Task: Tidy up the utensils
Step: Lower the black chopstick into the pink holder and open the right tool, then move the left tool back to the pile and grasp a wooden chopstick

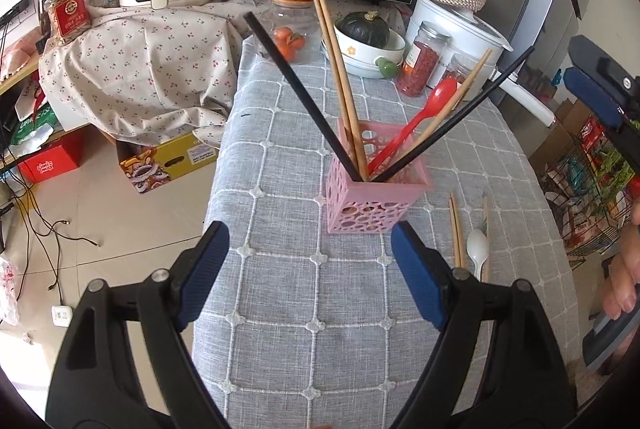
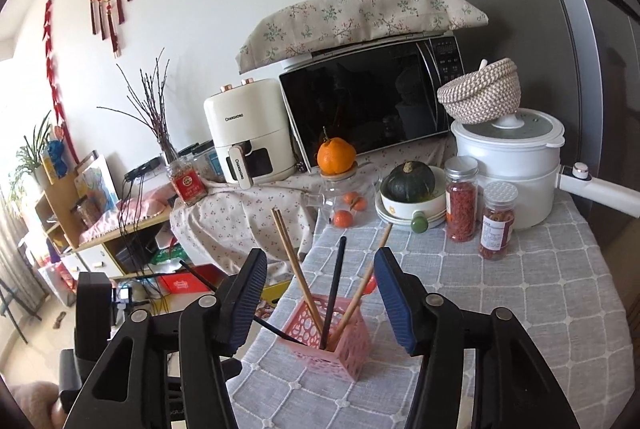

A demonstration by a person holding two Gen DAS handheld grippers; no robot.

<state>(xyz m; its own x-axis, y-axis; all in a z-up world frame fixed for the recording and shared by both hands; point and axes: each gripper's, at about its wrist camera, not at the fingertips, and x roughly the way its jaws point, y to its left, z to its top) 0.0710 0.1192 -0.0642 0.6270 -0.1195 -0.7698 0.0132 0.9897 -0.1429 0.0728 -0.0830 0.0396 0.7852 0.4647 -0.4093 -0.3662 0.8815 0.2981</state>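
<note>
Overhead, the left gripper (image 1: 308, 261) tilts down at the grey checked tablecloth (image 1: 280, 309), jaws spread wide and empty. Opposite, the right gripper (image 2: 320, 293) hangs released above the pink perforated plastic basket (image 1: 374, 205) holding black and wooden chopsticks (image 1: 344, 77) and a red spoon (image 1: 420, 117).

The right gripper (image 2: 320, 299) fingers (image 2: 394, 303) stand apart above the pink holder (image 2: 340, 343) of chopsticks (image 2: 298, 269).

Black chopsticks (image 1: 304, 97): two, in holder
Wooden chopsticks (image 1: 340, 69): three in holder, three lying on tablecloth (image 1: 456, 229)
Red spoon (image 1: 424, 117): one
White spoon (image 1: 477, 249): one
Pink perforated holder (image 1: 372, 205): one
Spice jars (image 2: 462, 197): two
</note>
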